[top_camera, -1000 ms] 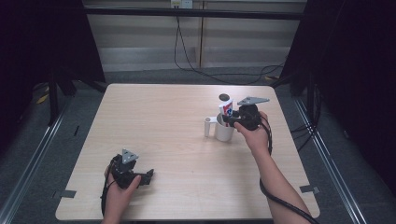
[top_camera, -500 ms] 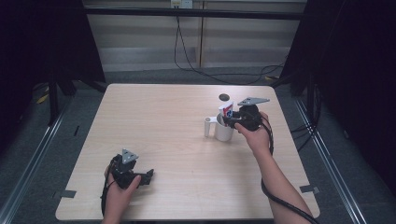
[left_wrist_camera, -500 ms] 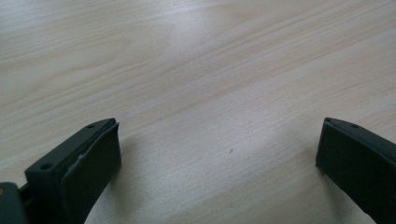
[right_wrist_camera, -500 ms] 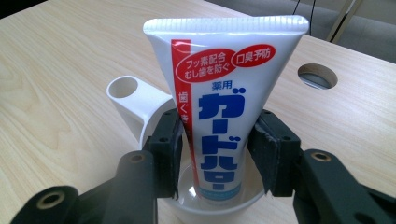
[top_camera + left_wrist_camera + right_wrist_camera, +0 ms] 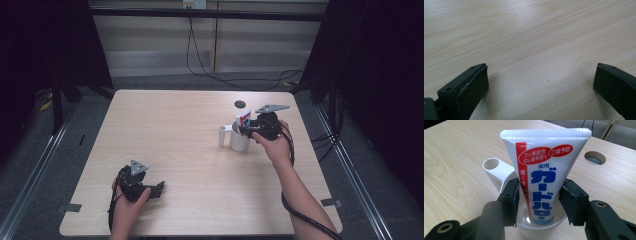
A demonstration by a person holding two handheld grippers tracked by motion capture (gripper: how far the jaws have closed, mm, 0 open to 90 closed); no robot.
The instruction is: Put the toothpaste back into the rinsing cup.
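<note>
Toothpaste tube standing in a white cup, between the right jaws that have just been opening.

The right gripper (image 5: 540, 202) has flat black jaws on both sides of the toothpaste tube (image 5: 546, 172); a thin gap seems to show at each pad, so the tube looks released. The tube is smooth white plastic, wide and crimped at the top, and its lower end stands inside the glossy white cup (image 5: 499, 170) on the pale wooden table (image 5: 170, 130). The cup's bottom is cut off. The left gripper (image 5: 540, 87) rests low over bare wood, jaws wide apart.
</note>
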